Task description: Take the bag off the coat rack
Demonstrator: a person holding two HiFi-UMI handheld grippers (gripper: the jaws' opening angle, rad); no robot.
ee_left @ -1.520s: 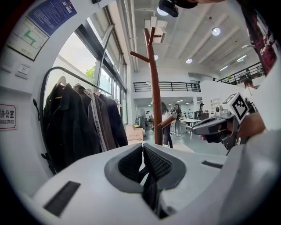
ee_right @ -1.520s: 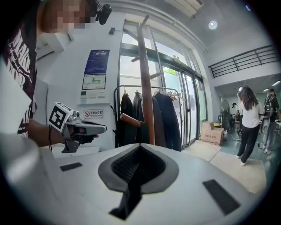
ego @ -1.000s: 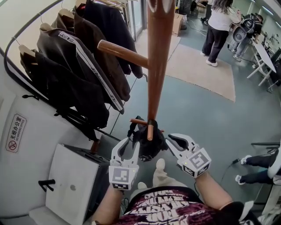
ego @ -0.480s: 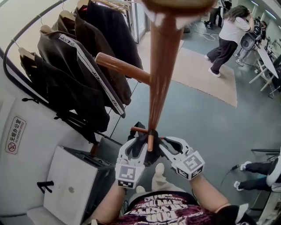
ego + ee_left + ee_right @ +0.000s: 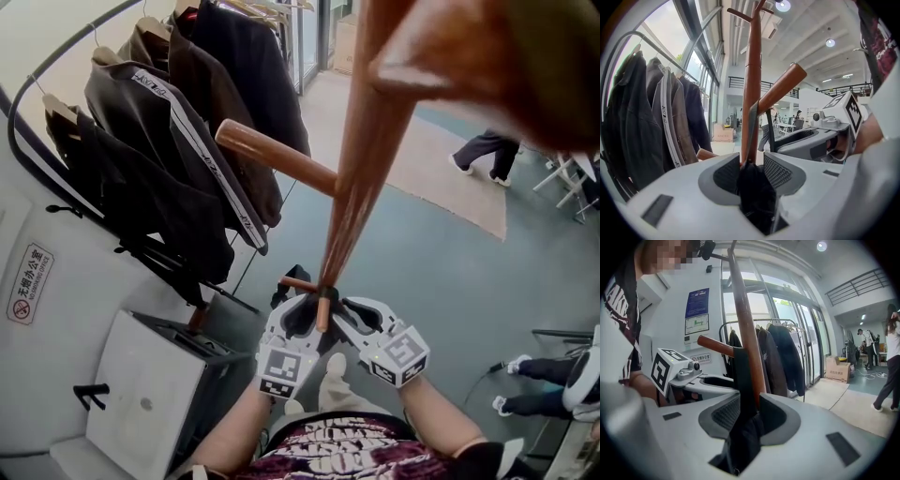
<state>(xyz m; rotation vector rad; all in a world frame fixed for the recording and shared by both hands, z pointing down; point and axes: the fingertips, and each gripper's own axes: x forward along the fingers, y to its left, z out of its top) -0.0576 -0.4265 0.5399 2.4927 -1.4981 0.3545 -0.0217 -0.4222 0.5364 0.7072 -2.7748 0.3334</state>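
Observation:
A wooden coat rack pole point(image 5: 352, 206) rises in front of me. A small black bag point(image 5: 302, 319) hangs by its strap point(image 5: 743, 376) from a low peg point(image 5: 322, 309). My left gripper point(image 5: 291, 307) and right gripper point(image 5: 349, 311) flank the bag from either side, close together. In the left gripper view the bag point(image 5: 757, 197) lies between the left gripper's point(image 5: 752, 171) spread jaws, which have just been opening. The right gripper's point(image 5: 750, 416) jaws have also just been opening, and bag fabric point(image 5: 740, 441) sits between them. I see neither pair of pads clamped on it.
A rail of dark jackets point(image 5: 169, 159) stands at the left. A white box point(image 5: 150, 394) sits on the floor below it. A longer peg point(image 5: 277, 157) juts left from the pole. A beige rug point(image 5: 450, 187), a walking person's legs point(image 5: 483, 150) and shoes point(image 5: 525, 370) are at the right.
Both grippers have closed in on the pole and bag from the sides and now stand nearer each other. Their jaws are wider. The pole's top now looms blurred at upper right.

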